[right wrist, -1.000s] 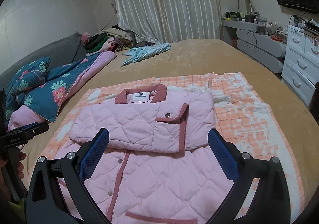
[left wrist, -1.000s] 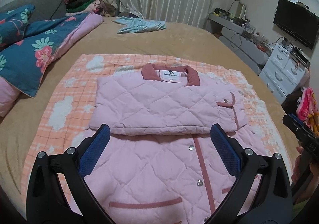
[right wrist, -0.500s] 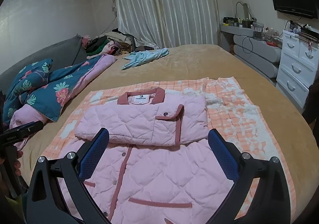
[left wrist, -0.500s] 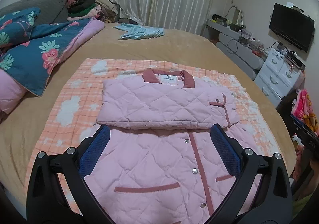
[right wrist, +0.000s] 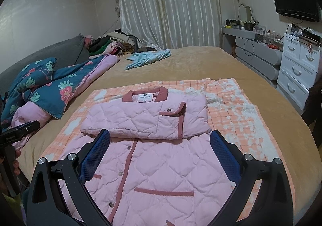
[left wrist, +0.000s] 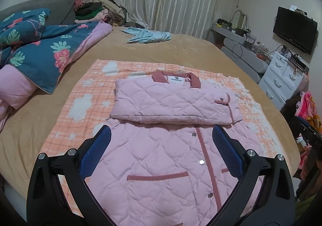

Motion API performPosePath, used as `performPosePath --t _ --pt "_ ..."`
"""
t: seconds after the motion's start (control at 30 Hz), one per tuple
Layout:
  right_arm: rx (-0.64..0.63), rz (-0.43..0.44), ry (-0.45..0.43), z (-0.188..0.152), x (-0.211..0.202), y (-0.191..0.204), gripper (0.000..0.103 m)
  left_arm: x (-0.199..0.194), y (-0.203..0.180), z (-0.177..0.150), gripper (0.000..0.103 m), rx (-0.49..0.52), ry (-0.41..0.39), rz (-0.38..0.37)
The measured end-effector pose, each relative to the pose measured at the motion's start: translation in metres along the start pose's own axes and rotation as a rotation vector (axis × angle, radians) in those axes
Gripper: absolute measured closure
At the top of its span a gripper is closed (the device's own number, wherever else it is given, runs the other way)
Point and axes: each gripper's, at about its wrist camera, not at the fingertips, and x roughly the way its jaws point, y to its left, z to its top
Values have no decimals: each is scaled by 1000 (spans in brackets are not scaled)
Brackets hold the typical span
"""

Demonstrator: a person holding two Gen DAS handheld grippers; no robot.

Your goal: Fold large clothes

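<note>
Pink quilted jacket [left wrist: 161,165] lies flat on orange-checked blanket [left wrist: 84,101] atop bed [left wrist: 181,49]; sleeves folded across chest into a band below collar [left wrist: 176,79]. Left gripper [left wrist: 161,151] above lower jacket w/ fingers [left wrist: 96,151] spread wide, grasping nothing. Right gripper [right wrist: 160,151] likewise, fingers [right wrist: 225,153] released and empty. Floral quilt [right wrist: 46,89] at bed's left; light-blue garment [right wrist: 149,58] near far edge, well apart from jacket.
</note>
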Motion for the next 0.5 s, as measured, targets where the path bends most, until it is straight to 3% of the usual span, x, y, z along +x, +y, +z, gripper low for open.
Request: performPosePath --t 0.5 --pt "-13 -8 21 -26 -20 6 4 -11 19 -35 9 14 16 48"
